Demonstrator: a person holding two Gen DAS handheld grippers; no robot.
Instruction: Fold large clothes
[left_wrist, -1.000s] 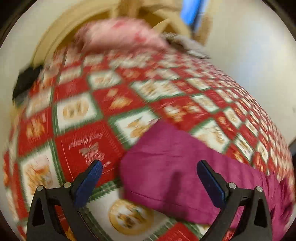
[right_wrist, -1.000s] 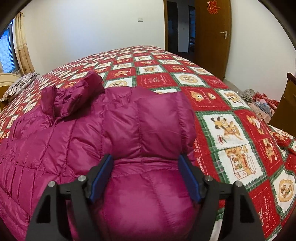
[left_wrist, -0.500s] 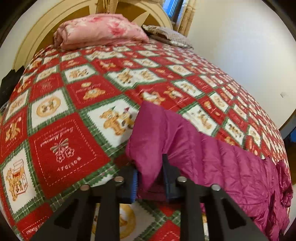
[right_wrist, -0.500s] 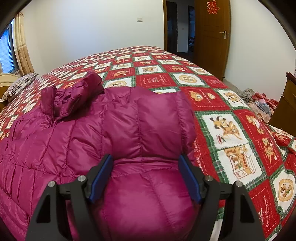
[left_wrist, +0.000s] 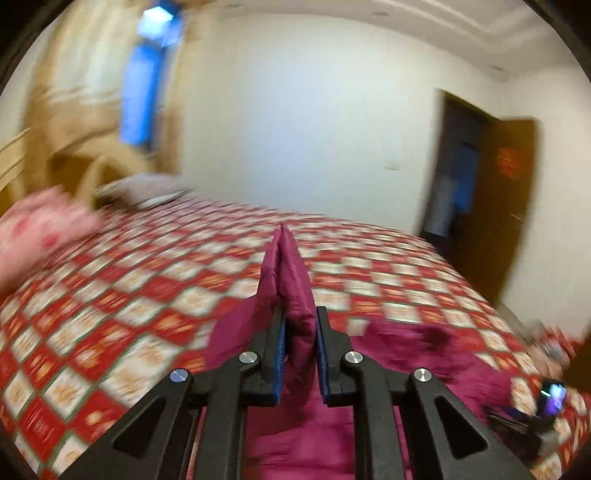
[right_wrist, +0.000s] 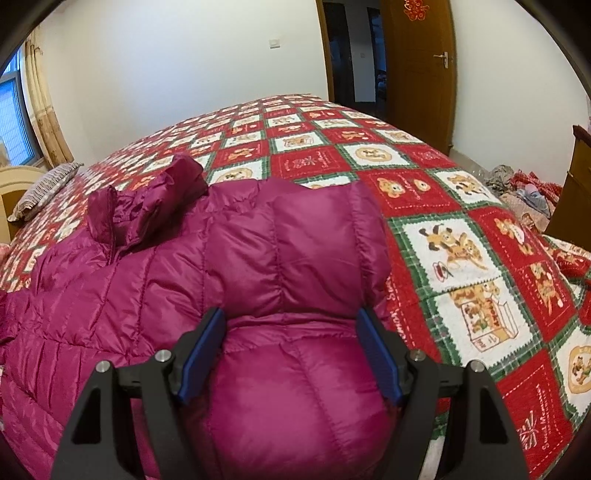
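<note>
Over on the bed (right_wrist: 424, 192), the magenta puffer jacket (right_wrist: 229, 266) lies spread across the quilt, the left tongs (left_wrist: 299, 332) clenched on a raised fold of it, the right tongs (right_wrist: 291, 350) spread wide above its sleeve.

Both tools are showing matte black angular frames with triangular cut-outs, silver round screw heads sitting along the arms. The left gripper (left_wrist: 300, 345) and right gripper (right_wrist: 290, 352) are wearing blue ribbed fingers (right_wrist: 202, 354).
</note>
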